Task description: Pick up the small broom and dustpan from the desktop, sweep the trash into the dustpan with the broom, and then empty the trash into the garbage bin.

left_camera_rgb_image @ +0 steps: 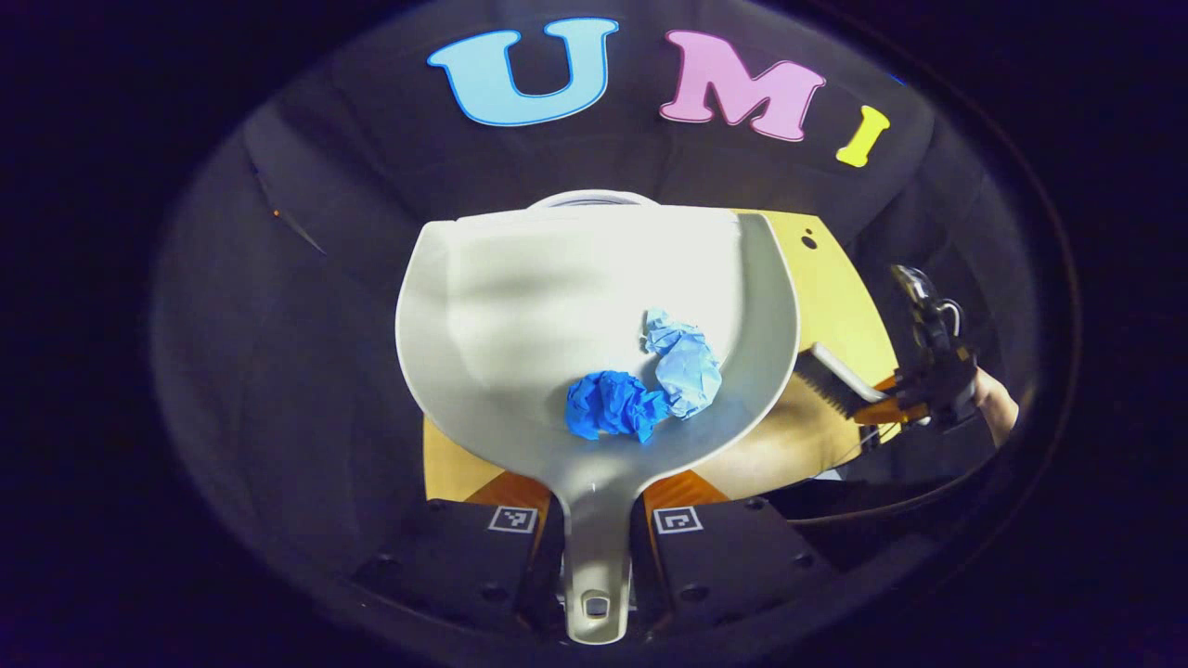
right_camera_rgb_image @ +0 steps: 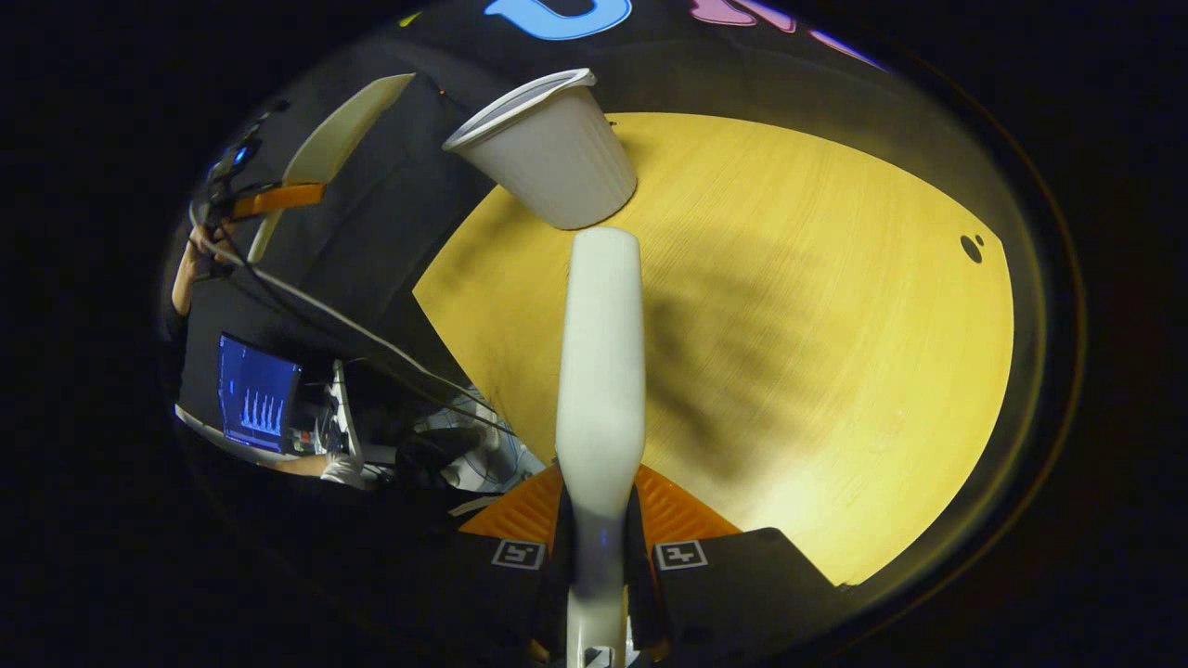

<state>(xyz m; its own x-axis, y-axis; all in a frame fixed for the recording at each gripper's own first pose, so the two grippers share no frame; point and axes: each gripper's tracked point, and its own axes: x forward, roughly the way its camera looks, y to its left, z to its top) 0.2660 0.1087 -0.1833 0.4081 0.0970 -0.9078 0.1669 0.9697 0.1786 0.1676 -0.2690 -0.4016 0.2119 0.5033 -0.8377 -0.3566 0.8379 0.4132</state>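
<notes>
Left gripper (left_camera_rgb_image: 594, 547) fingers clamp the dustpan (left_camera_rgb_image: 520, 315) handle; pan raised above the counter (left_camera_rgb_image: 835, 288) edge, two crumpled blue paper balls (left_camera_rgb_image: 650, 385) inside. Right gripper (right_camera_rgb_image: 599, 557) fingers clamp the broom (right_camera_rgb_image: 601, 371) handle, over the counter near the white garbage bin (right_camera_rgb_image: 548, 148).

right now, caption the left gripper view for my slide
Left gripper holds the dustpan, carrying two crumpled blue paper balls.
</notes>
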